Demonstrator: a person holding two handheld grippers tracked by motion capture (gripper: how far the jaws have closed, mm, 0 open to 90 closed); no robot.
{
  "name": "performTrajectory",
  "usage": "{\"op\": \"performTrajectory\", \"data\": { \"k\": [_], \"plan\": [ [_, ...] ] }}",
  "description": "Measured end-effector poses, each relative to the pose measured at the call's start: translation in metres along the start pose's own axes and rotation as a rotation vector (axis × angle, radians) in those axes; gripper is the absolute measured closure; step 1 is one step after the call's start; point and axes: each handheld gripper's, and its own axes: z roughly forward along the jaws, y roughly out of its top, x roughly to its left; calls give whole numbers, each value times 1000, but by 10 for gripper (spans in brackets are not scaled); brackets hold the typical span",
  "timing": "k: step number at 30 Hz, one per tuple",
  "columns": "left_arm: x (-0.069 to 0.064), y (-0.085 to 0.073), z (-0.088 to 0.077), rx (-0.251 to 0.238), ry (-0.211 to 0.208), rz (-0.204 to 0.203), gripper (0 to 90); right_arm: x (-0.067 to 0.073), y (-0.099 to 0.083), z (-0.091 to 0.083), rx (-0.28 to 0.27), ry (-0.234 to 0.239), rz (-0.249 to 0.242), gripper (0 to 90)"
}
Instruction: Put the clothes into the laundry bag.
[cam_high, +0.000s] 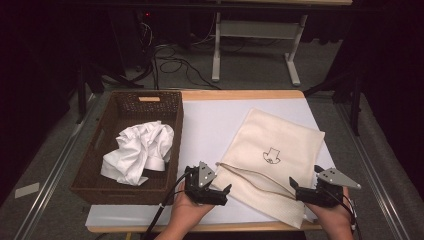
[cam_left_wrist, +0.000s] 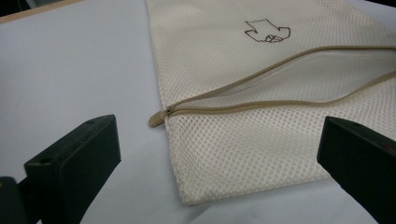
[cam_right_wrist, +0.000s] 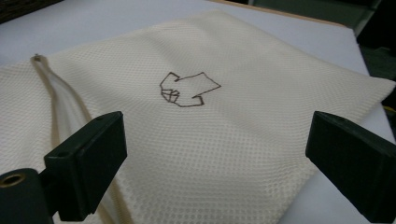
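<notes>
Left hand-held gripper (cam_left_wrist: 219, 154) view: mesh bag (cam_left_wrist: 280, 93) zipper (cam_left_wrist: 261, 105) open

From my remote seat I see grey carpet floor (cam_high: 260, 65), a white-legged table frame (cam_high: 255, 35) beyond the worktop (cam_high: 210, 125), tangled cables (cam_high: 170, 62), and a dim, dark room.

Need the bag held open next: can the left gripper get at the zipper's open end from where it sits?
Probably yes. The left gripper is open, facing the mesh bag, and nothing lies between it and the zipper end just ahead on the bare white mat.
</notes>
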Motion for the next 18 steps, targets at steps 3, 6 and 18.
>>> {"op": "performTrajectory", "data": {
  "k": [3,6,18],
  "plan": [
    [2,4,-6,-12,-7,-9,2,-2,0,1,13,-7,9,34],
    [2,11,-15,-48,-9,-24,2,-5,-1,2,26,12,40,24],
    [3,41,-64,-126,45,-30,13,-5,-3,0,18,9,53,79]
  ]
}}
